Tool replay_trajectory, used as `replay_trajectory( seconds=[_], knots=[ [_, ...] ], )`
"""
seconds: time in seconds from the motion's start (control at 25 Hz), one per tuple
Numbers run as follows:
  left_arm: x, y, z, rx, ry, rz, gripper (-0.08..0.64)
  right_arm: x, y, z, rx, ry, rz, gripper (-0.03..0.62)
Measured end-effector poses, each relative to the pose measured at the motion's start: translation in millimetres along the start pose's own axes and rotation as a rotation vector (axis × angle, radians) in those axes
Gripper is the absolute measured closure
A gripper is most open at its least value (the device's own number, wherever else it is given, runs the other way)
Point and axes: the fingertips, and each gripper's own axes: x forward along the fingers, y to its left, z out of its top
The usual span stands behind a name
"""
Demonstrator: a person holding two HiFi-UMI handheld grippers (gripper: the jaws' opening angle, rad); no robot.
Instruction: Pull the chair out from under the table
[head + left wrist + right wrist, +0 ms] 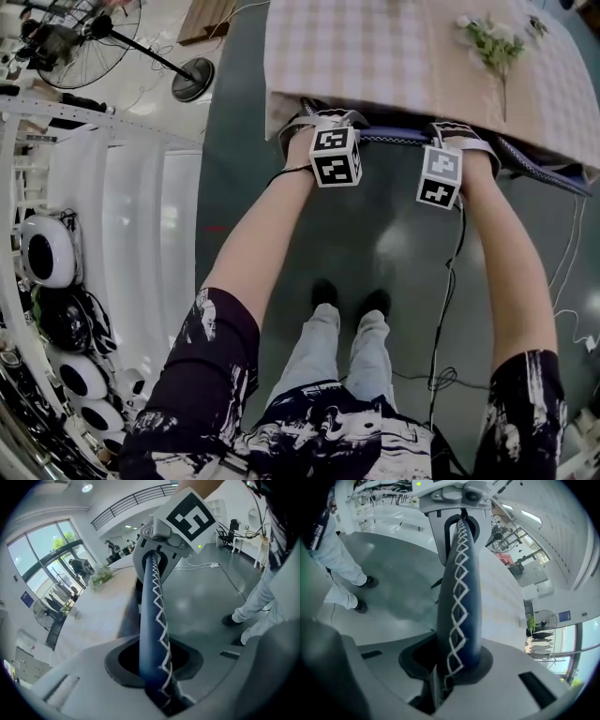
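Firmly clamped, side by side, on the stitched blue top rail (461,597) of the chair (398,137): left gripper (322,124) and right gripper (457,133), with the seat tucked right under the cloth-covered table (375,47). Likely trouble: slipping off the padded rail under an uneven tug, or snagging the overhanging cloth hem. Behind, open grey floor for backing up, barring shoes (324,293) and a trailing cable (452,291) at right.

The chair (396,138) shows only the top rail of its back: dark blue, padded, with white zigzag stitching, running across the upper middle of the frame. It sits tucked under the near edge of the table (375,56), which is draped in pale checks.
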Motion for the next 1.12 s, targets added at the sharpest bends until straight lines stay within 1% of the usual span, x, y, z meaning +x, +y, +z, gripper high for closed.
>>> replay_trajectory(
  seconds=[0.24,0.6,0.8,1.12],
  knots=[
    [0.8,-5.1,0.6,0.000,0.002,0.015,0.482,-0.8,6.9,0.5,0.029,0.002,0.019,0.551],
    [-12.1,-39.4,2.9,-0.002,0.010,-0.001,0.486,-18.2,39.8,9.5,0.046,-0.003,0.048,0.552],
    [-31.7,-85.9,5.8,-0.007,0.008,-0.030,0.488,-42.6,81.3,22.9,0.051,-0.002,0.071,0.552],
    [-63.2,-163.6,14.6,-0.015,0.005,-0.025,0.488,-83.0,152.3,40.6,0.061,0.010,0.091,0.551]
  ],
)
